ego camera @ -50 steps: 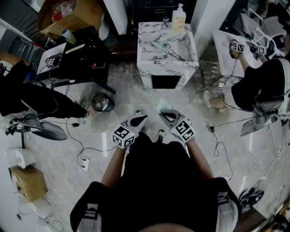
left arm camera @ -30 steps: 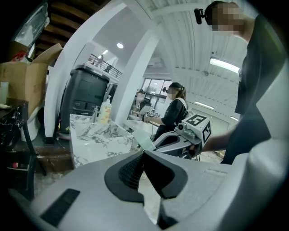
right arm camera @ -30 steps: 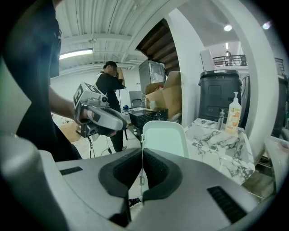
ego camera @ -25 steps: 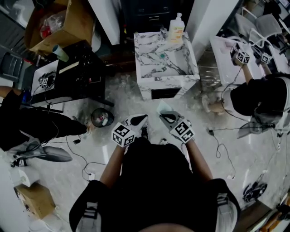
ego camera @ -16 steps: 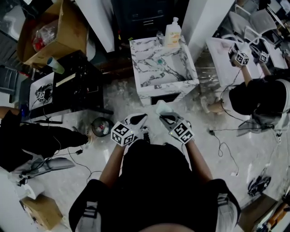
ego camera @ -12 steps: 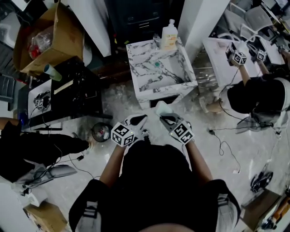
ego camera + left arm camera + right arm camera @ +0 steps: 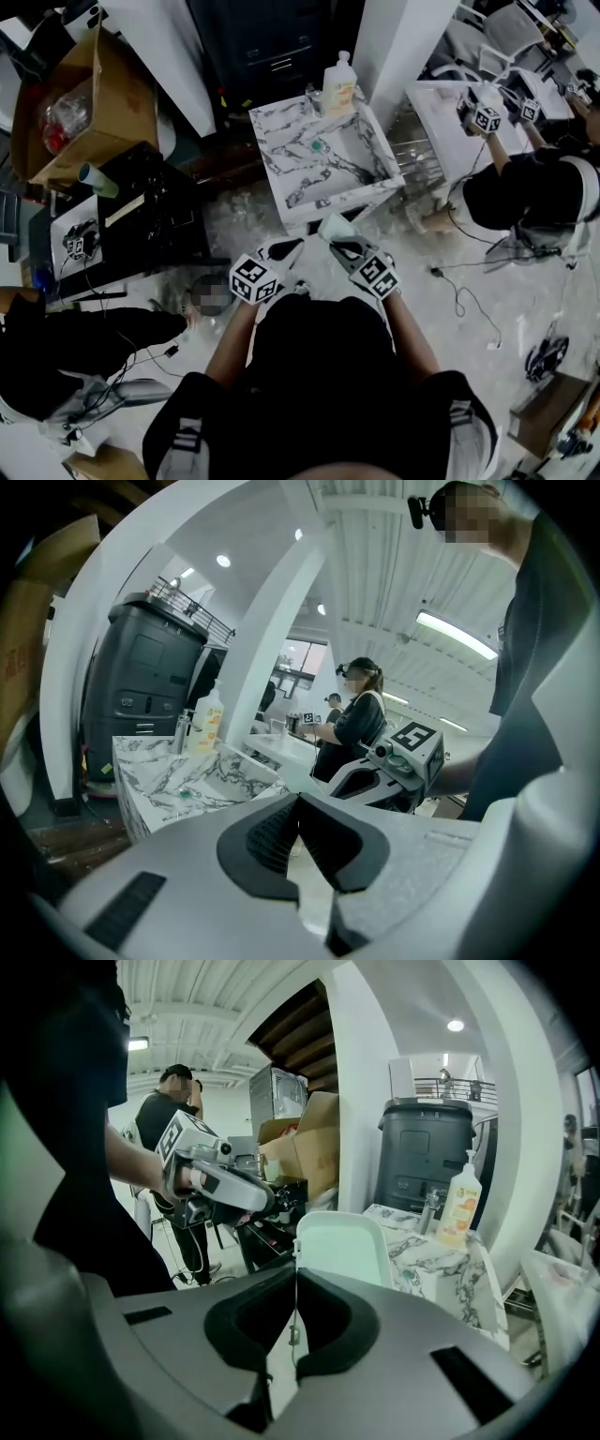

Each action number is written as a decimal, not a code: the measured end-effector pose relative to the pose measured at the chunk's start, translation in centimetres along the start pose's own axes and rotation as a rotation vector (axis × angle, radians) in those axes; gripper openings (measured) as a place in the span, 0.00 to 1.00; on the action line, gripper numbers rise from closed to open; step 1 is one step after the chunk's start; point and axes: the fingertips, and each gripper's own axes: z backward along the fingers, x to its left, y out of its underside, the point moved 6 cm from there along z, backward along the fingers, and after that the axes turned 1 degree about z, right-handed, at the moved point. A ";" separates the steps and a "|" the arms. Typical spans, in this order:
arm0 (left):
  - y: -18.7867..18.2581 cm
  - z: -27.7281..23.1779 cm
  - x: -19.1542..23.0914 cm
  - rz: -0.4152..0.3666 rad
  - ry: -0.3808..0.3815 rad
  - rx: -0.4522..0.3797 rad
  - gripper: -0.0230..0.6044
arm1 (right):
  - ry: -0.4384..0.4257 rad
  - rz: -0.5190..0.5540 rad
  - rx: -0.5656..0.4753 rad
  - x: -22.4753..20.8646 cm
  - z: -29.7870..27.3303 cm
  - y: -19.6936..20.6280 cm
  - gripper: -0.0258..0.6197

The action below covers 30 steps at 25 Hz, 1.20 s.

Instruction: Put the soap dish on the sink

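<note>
A pale green soap dish (image 7: 342, 1246) stands upright in my right gripper (image 7: 295, 1274), which is shut on its near edge. In the head view the dish (image 7: 333, 227) pokes out ahead of the right gripper (image 7: 335, 242), just short of the white marble sink (image 7: 323, 169). My left gripper (image 7: 295, 246) is held beside it at the same height, jaws shut with nothing between them (image 7: 300, 799). The sink basin (image 7: 441, 1260) lies ahead and to the right, with a soap bottle (image 7: 339, 86) at its back edge.
A black table (image 7: 141, 220) and a cardboard box (image 7: 66, 103) stand to the left. A person in black (image 7: 525, 187) works at a white table on the right. Cables trail over the marble floor (image 7: 469, 300). A white pillar (image 7: 394, 37) rises behind the sink.
The sink has come nearer in the head view and the surroundings have slid past. Both grippers keep the same pose, the right one still holding the dish.
</note>
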 end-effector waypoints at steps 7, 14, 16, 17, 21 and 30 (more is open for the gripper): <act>0.3 2.3 2.3 -0.002 -0.010 -0.001 0.04 | 0.012 0.012 -0.006 0.4 -2.5 -1.8 0.04; 0.5 4.5 3.3 0.015 -0.062 -0.019 0.04 | -0.025 0.030 0.006 1.5 -4.4 -2.6 0.04; 0.7 4.8 3.1 0.017 -0.069 -0.011 0.04 | -0.037 0.038 -0.004 1.6 -4.7 -2.5 0.04; 0.8 4.8 2.9 0.019 -0.073 -0.008 0.04 | -0.042 0.033 -0.002 1.7 -4.7 -2.4 0.04; 1.1 4.7 2.9 0.039 -0.105 -0.008 0.04 | -0.080 0.030 0.007 1.2 -5.2 -1.9 0.04; -0.6 3.5 4.5 0.057 -0.187 -0.035 0.04 | -0.120 0.077 0.012 -3.5 -6.0 -2.8 0.04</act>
